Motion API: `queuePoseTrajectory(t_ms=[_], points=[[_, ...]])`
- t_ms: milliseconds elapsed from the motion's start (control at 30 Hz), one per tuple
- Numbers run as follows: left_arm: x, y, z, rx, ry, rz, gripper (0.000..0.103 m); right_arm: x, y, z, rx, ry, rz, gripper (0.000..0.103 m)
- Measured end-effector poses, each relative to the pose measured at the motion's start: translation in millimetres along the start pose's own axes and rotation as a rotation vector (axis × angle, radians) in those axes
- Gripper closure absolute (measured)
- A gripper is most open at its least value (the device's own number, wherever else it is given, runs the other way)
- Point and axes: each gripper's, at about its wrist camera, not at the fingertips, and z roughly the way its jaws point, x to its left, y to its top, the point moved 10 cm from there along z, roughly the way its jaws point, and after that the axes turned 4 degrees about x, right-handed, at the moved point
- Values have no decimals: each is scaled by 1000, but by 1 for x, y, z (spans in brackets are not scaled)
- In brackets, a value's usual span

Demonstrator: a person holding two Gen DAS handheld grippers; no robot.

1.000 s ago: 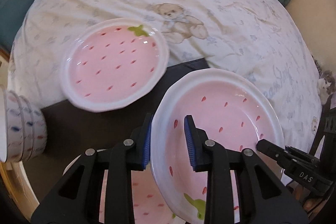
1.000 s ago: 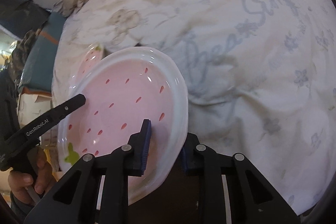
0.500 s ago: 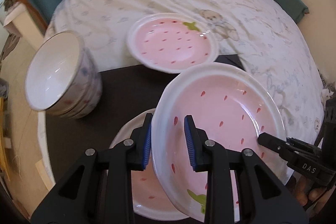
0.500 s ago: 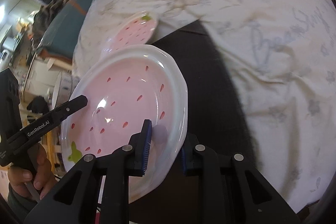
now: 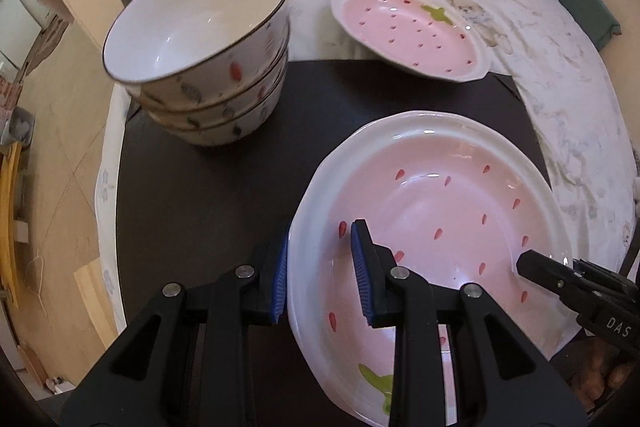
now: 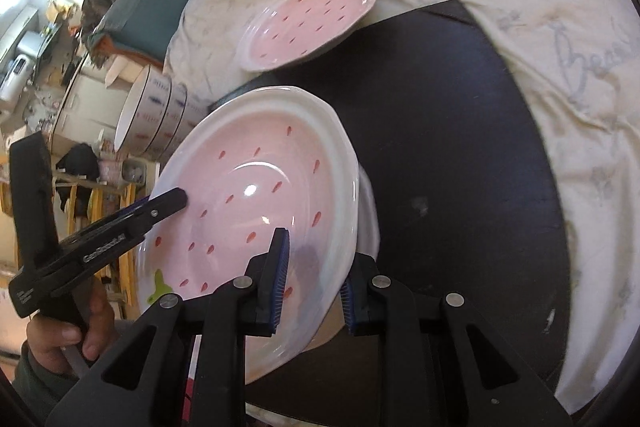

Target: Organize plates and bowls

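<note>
Between both our grippers, left gripper (image 5: 320, 273) and right gripper (image 6: 312, 277) clamping opposite rims, the strawberry plate (image 5: 432, 227) now sits above the plate underneath (image 6: 370, 211), having travelled over; we judge stacking imminent

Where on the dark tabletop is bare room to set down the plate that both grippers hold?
Bare dark tabletop lies between the bowl stack and the held strawberry plate, and on the far side toward the bedsheet. It is crowded under the held plate, where another plate's rim shows, and near the far strawberry plate.
</note>
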Motion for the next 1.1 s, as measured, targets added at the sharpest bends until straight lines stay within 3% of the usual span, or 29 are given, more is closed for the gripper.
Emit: queuePoseTrajectory(t_ms=[567,767,1100], points=[[3,-13,27,51,50,12,78,-6,-10,35,88,-78,1,78],[3,-14,27,48,60,30,77,-8,-9,35,83,-84,8,78],[-10,-16,32,27,130,141,59,-1,-11,37,97,-103,-39,66]])
